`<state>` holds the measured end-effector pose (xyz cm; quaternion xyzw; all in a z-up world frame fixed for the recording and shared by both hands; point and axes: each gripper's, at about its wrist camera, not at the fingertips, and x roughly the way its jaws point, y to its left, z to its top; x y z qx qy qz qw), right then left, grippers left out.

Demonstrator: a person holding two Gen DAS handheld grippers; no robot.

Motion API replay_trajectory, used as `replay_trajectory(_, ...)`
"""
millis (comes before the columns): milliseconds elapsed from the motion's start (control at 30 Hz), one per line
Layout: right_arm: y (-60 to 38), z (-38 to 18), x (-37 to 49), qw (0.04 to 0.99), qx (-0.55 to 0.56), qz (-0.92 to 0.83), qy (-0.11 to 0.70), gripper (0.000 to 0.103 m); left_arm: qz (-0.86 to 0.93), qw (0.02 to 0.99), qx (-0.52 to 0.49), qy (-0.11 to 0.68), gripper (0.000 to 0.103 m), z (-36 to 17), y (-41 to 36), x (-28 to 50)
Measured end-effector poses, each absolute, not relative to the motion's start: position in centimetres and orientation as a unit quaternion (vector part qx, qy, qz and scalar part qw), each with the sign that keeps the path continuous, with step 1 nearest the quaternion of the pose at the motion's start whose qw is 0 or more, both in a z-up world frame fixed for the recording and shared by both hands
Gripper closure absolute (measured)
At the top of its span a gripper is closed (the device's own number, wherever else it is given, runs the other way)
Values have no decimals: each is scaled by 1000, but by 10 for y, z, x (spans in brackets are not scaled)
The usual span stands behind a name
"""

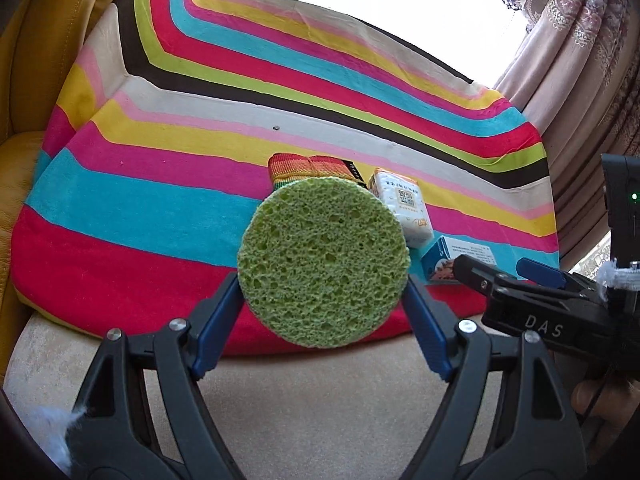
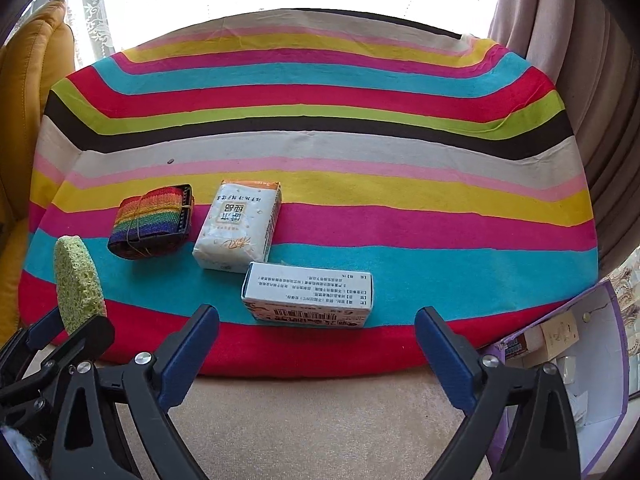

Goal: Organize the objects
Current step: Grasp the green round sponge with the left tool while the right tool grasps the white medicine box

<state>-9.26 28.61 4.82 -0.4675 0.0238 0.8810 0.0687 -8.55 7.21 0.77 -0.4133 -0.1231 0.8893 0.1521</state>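
A round green sponge is held upright, edge-on between blue pads. On the striped cloth, a rainbow strap roll, a white packet and a white box are laid flat, near together.

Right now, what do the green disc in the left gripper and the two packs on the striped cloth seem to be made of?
Green disc: porous sponge, probably cellulose; open irregular pores, matte.
White pack: soft plastic-film wrap, slightly glossy, rounded corners; likely tissues.
White-and-blue box: thin printed cardboard; crisp edges, barcode.
Striped cloth: matte, towel-like fabric.
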Motion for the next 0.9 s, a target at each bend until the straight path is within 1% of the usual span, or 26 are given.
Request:
replay_trajectory(533, 287, 28, -119, 103, -493, 864, 20, 4, 886, 159, -415, -130, 21, 6, 69, -82)
replay_trajectory(567, 287, 26, -119, 102, -496, 862, 20, 7, 887, 159, -415, -128, 21, 6, 69, -82)
replay_trajectory(600, 287, 25, -119, 104, -496, 862, 19, 15, 887, 159, -415, -127, 21, 6, 70, -82)
replay_trajectory(633, 288, 23, -119, 104, -497, 861, 19, 19, 887, 159, -414, -125, 21, 6, 69, -81)
replay_trajectory(667, 288, 22, -118, 102, -497, 861, 21, 26, 888, 159, -414, -123, 21, 6, 70, -80)
replay_trajectory(900, 286, 27, -108, 93, -479, 873, 21, 26, 893, 156, -409, -104, 21, 8, 76, -77)
